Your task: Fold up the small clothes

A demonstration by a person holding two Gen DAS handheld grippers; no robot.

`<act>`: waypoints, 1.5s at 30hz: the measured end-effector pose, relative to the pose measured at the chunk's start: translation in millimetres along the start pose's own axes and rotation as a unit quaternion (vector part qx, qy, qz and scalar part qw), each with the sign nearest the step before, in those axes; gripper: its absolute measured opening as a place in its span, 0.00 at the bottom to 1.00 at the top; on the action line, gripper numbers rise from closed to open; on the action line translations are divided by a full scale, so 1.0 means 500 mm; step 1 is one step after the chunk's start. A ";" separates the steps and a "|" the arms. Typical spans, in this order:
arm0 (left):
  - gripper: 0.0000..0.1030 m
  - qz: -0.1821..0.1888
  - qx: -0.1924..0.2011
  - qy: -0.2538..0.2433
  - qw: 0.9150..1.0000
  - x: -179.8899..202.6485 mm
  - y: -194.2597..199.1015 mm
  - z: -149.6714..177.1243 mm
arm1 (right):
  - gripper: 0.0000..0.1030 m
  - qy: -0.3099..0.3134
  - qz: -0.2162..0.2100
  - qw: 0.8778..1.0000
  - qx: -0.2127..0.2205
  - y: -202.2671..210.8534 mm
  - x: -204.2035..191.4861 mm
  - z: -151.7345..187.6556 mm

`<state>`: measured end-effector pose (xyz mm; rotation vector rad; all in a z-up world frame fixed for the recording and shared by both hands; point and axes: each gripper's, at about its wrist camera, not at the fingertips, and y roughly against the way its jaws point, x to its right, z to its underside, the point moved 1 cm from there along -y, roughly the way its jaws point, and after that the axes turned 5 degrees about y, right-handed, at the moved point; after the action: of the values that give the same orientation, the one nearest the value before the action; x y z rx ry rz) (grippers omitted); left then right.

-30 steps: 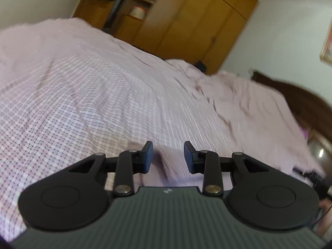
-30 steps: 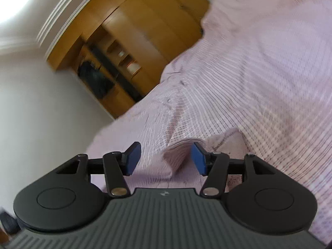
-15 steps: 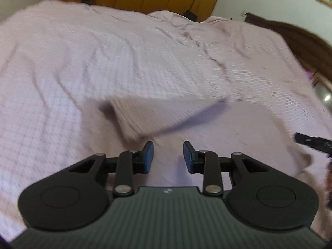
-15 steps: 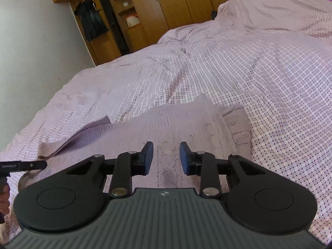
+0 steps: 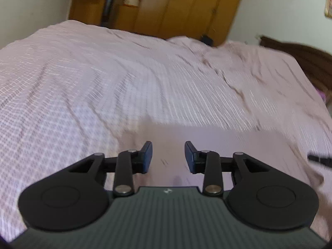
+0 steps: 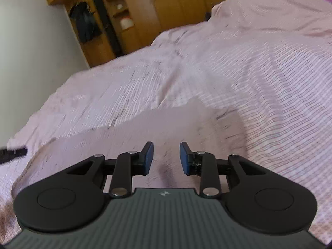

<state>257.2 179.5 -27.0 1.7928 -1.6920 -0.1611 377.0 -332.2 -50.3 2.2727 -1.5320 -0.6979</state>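
Cloth (image 5: 217, 145) lies flat on bed (image 5: 83, 83), ready for fold. Left gripper (image 5: 168, 157) above it, jaws opening, empty. Right gripper (image 6: 166, 157) above it, jaws apart, empty.

We see a plain mauve garment (image 5: 217, 143) on a pink-and-white checked bedsheet (image 5: 83, 78), beyond it an orange-brown wardrobe (image 5: 186, 6).

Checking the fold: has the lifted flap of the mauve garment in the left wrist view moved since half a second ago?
Yes. The flap has dropped: the mauve garment now lies flat on the checked bedspread.
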 end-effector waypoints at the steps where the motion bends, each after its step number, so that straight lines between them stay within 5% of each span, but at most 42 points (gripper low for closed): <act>1: 0.38 0.005 -0.005 -0.011 1.000 0.012 0.011 0.011 | 0.34 -0.006 0.006 1.000 0.009 0.012 0.010 -0.002; 6: 0.61 0.006 -0.008 -0.031 0.999 0.054 0.052 0.039 | 0.34 -0.050 0.034 0.998 0.019 0.042 0.087 0.008; 13: 0.65 -0.018 -0.030 0.006 0.999 0.037 0.063 0.068 | 0.36 -0.084 0.021 0.996 0.009 0.043 0.168 0.043; 14: 0.65 -0.023 -0.031 0.006 0.999 0.032 0.059 0.066 | 0.37 -0.094 0.010 0.996 0.006 0.038 0.179 0.049; 17: 0.65 -0.035 -0.028 0.024 0.999 0.013 0.049 0.058 | 0.65 -0.160 -0.053 0.985 -0.023 0.004 0.224 0.076; 22: 0.65 -0.036 -0.035 0.044 0.998 -0.004 0.035 0.055 | 0.67 -0.215 -0.132 0.967 -0.026 -0.036 0.256 0.085; 28: 0.65 -0.041 -0.040 0.045 0.997 -0.008 0.017 0.052 | 0.65 -0.223 -0.158 0.961 -0.032 -0.103 0.246 0.062; 32: 0.65 -0.048 -0.035 0.048 0.997 -0.018 0.014 0.052 | 0.57 -0.232 -0.181 0.955 -0.041 -0.151 0.260 0.045; 37: 0.65 -0.051 -0.034 0.059 0.996 -0.031 0.009 0.050 | 0.26 -0.263 -0.183 0.947 -0.037 -0.178 0.285 0.043; 45: 0.65 -0.048 -0.025 0.046 0.997 -0.018 0.018 0.046 | 0.19 -0.253 -0.161 0.954 -0.019 -0.159 0.270 0.022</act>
<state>236.6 179.9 -43.4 1.8168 -1.5262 -0.1597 474.0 -426.8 -129.5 2.4634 -1.3197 -1.4835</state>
